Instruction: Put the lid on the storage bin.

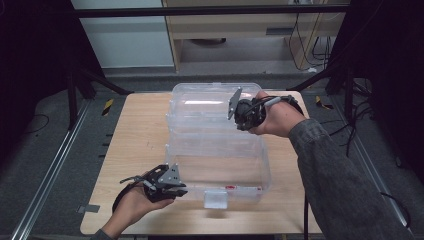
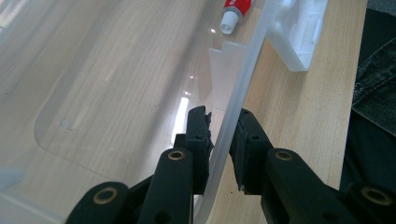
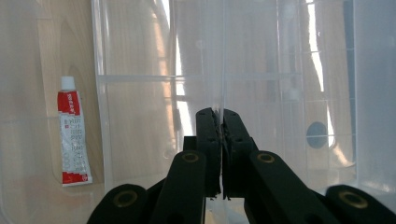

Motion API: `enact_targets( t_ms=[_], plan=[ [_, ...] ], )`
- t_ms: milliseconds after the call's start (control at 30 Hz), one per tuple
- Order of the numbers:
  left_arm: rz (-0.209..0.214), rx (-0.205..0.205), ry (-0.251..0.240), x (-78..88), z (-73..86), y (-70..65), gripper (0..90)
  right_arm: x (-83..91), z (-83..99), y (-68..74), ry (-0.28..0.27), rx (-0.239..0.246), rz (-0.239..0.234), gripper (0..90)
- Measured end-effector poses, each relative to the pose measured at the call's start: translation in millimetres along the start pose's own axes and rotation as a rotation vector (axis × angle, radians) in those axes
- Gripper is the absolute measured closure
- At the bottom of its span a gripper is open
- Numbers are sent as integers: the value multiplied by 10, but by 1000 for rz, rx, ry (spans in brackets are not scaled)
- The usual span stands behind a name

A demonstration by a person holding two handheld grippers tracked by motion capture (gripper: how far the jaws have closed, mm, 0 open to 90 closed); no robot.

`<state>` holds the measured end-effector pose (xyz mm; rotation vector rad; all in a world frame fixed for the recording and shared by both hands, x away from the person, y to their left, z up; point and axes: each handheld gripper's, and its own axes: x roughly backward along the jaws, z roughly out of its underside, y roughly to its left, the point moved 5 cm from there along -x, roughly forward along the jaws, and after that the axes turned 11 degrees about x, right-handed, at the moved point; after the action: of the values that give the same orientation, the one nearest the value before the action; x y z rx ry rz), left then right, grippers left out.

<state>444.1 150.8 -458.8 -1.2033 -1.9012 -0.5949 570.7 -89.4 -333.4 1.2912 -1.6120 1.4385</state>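
Observation:
A clear plastic storage box stands on the wooden table, with its clear lid raised at the far side. My left gripper is at the box's near left corner. In the left gripper view the left gripper is shut on the thin front wall, one jaw inside and one outside. My right gripper is at the lid's right part. In the right gripper view the right gripper is shut on a thin edge of the lid. A red and white tube lies on the box floor near the front wall.
A white latch hangs on the outside of the box's front wall. Bare wooden table lies to the left of the box. Beyond the table's edges are grey floor, metal rails and cables. A dark sleeve crosses the right side.

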Motion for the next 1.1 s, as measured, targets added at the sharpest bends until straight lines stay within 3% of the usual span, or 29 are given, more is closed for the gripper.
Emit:
enact_targets(
  t_ms=[400, 1100],
  plan=[
    [-15, 18, -15, -53, -64, 48, 771, -8, 9, -66, 4, -17, 17, 878],
    [-20, 20, -11, -70, -72, 58, 753, 161, -18, 417, -56, 29, 56, 881]
  ],
)
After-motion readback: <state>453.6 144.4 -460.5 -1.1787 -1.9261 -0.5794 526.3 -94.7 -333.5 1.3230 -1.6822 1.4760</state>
